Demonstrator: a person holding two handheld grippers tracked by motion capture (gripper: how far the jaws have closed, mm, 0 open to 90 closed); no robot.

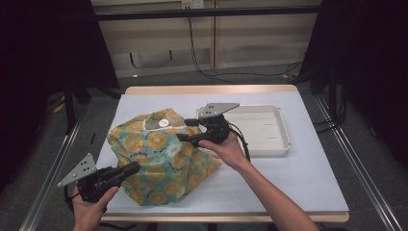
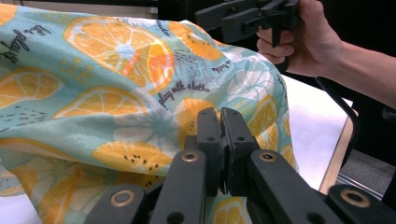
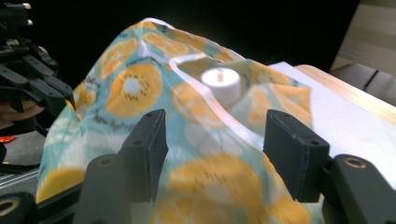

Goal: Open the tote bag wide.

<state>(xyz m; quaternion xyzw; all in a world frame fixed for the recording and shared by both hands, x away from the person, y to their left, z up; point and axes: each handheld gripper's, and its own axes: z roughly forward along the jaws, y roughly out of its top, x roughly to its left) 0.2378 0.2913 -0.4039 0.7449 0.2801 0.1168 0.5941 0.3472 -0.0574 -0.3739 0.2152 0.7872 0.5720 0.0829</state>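
Fabric bag (image 1: 159, 159) edge pinched in left tongs (image 1: 131, 168) — right tongs (image 1: 185, 130) spread above it — bare table (image 1: 288, 178) beyond.

A white tray (image 1: 281, 127) sits on the surface (image 1: 298, 178), toward its far right corner, empty, with low walls and rounded corners. The surface is covered in white, with a wooden edge (image 1: 211, 89) showing along its far side. Beyond it lies grey floor (image 1: 240, 77), where black cables (image 1: 197, 53) run down from a pale panelled wall (image 1: 255, 38). A metal rail (image 1: 358, 168) runs along the floor on the right, and another (image 1: 53, 178) on the left.
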